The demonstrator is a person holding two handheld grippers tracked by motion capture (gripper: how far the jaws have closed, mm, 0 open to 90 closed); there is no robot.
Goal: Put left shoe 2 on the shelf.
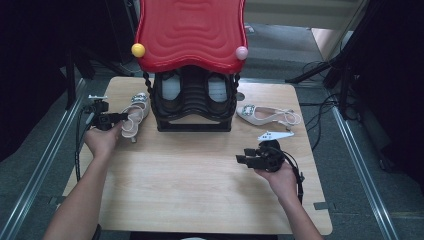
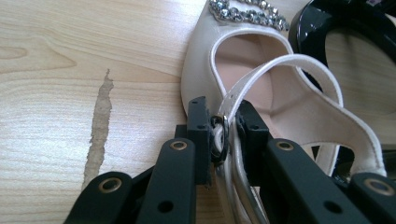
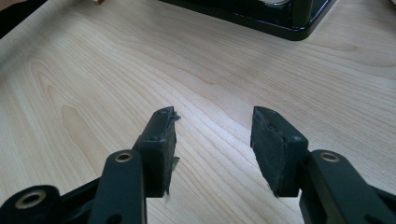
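The left gripper (image 2: 223, 126) clamps the strap buckle of a cream slingback shoe (image 2: 243, 70); at four o'clock, the right gripper (image 3: 212, 140) stands open above the wooden table (image 3: 93, 84).

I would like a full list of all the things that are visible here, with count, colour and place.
sandal with jewelled buckle: 1, cream, left of rack, strap in left hand-held gripper
second sandal: 1, cream, right of rack, on its side
shoe rack: 1, black, back centre of table
red top: 1, above rack, yellow and pink knobs
table: 1, light wood
left hand-held gripper: 1, black, shut on strap
right hand-held gripper: 1, black, open above table
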